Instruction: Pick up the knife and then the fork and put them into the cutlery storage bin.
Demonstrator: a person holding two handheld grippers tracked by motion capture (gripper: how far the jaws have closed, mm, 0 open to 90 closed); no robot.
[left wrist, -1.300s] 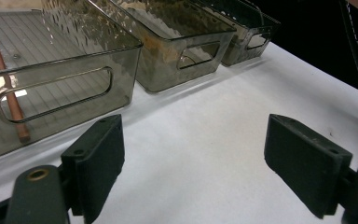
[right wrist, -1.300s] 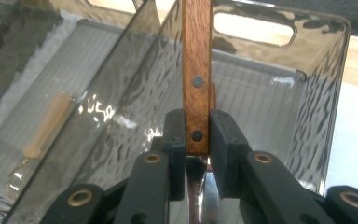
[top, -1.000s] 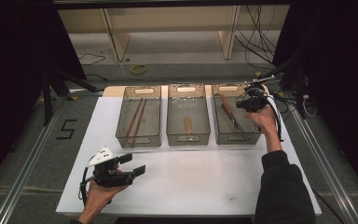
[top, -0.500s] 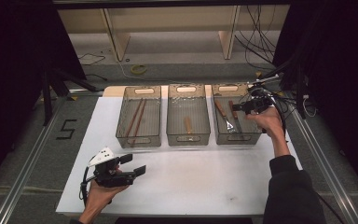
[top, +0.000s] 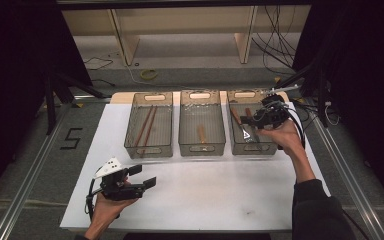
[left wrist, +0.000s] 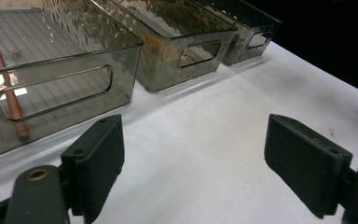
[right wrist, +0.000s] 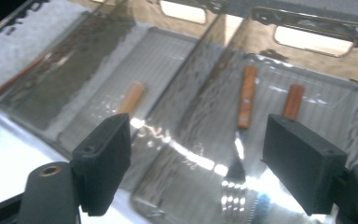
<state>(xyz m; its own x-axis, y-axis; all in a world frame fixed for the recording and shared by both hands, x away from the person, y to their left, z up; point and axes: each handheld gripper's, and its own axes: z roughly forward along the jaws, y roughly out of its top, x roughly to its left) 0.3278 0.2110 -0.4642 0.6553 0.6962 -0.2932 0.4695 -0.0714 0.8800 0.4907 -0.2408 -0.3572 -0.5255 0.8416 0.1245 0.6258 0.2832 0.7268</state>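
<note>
Three smoky see-through bins side by side at the far edge of the white table (top: 205,195). In the left bin (top: 149,125), two long brown chopsticks (top: 146,125) lying lengthwise. In the middle bin (top: 202,122), one short wooden-handled piece (top: 201,133) (its working end too dim to make out). In the right bin (top: 250,142), two forks with wooden handles lying on the bottom: one fork (right wrist: 243,121) with its shiny tines toward the near wall, a second handle (right wrist: 293,101) just beside it. Right gripper (top: 250,120) held above the right bin, tilted down toward it, forearm stretched out from the lower right; jaws just opened, now wide, with nothing between them. Left gripper (top: 142,176) held low near the table's front left corner, pointing toward the bins, jaws wide apart and bare.
</note>
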